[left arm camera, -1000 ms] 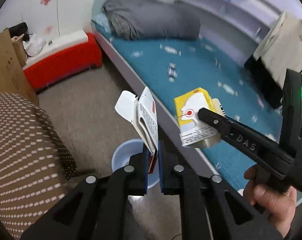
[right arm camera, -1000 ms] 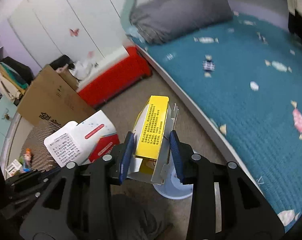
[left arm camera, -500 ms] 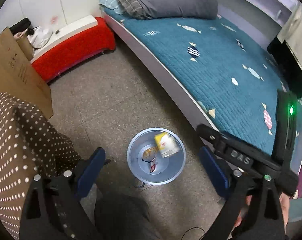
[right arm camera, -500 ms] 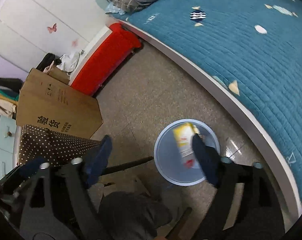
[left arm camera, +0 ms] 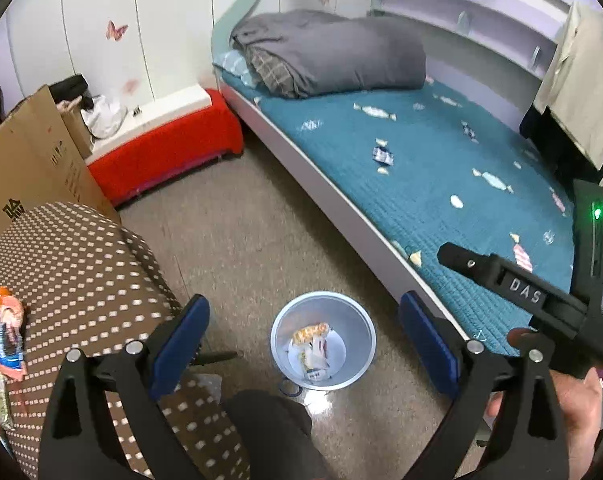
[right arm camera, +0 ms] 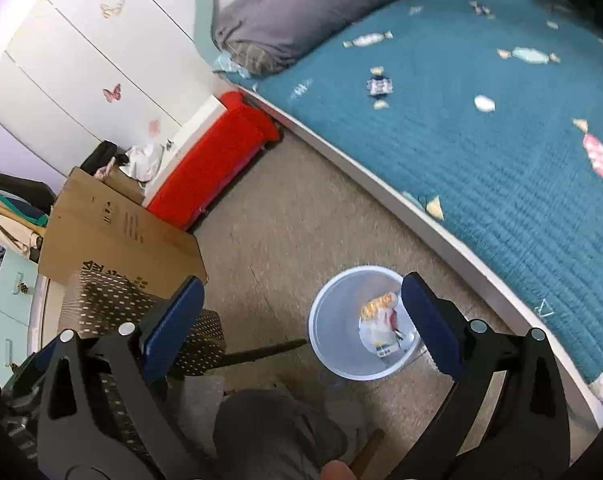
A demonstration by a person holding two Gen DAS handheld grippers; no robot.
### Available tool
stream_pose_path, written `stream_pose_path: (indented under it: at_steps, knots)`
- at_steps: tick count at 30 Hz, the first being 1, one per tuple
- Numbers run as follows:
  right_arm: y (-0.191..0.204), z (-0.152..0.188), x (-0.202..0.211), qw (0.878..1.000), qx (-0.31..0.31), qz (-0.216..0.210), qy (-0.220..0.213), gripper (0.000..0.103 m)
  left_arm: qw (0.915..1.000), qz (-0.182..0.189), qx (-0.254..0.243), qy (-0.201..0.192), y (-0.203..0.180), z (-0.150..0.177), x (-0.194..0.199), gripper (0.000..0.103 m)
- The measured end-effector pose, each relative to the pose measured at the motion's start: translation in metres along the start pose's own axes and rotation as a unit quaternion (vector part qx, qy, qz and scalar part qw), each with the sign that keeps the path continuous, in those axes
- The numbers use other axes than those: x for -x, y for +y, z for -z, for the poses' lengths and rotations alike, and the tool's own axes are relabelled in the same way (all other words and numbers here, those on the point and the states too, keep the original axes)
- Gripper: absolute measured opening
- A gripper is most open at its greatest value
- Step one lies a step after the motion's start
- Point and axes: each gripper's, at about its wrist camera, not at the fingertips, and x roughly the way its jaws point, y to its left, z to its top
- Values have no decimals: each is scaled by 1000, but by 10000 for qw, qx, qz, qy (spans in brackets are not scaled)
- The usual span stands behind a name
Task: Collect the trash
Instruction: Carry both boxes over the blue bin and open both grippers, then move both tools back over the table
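A: Status on the trash?

B: Boxes are lying in the bin point(left arm camera: 322, 343) now, down at the bottom. The bin is standing on the floor point(left arm camera: 257, 240), just beside the bed point(left arm camera: 441, 184) edge. I'm seeing yellow, white and a bit of red in there.

A: Grippers?

B: Left gripper point(left arm camera: 303, 342) is standing wide open, nothing between the jaws, hanging over the bin. Right gripper point(right arm camera: 301, 326) is the same, wide apart and empty; its jaws have just been opening further. Its right finger is overlapping the bin rim in its own view.

A: So the drop is done?

B: I'm judging yes for these pieces. What's left is looking like the pile on the dotted cover point(left arm camera: 73, 264) at far left: wrappers point(left arm camera: 5, 340), orange, blue and green ones.

A: Sure that's trash?

B: Not sure, it's getting cut by the frame edge. Can't count the pieces either.

A: Anything else hard to read?

B: How many boxes are in the bin, can't tell, they're overlapping and small. The shapes on the bed are reading as printed candy pattern, though one dark checked one point(left arm camera: 382, 155) could be a loose wrapper; too blurry. The dark lump at bottom centre is probably the person's knee. The right view is smeared a bit. There's a thin dark rod on the floor by the bin, not identifying it.
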Motion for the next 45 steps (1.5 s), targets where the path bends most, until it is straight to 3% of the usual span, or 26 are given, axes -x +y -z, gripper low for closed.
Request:
stream_pose_path:
  at_steps: [12,25,32,45]
  knots:
    - [73,4,57,9966,591,-206,-537,97,9966,-82,-35,-820,25,4,77,96]
    - [162,29,92,9865,1364,-521,-739,97,9877,-442,250,-1479,78,30,146,97]
    - [210,52,100,9785,1787,-693,-759,97,9827,-584,564,-1663,116,52,174,97]
    - [289,104,92,9614,2524,-963,-520,97,9663,-1325,1136,-1890,187,105,219,97]
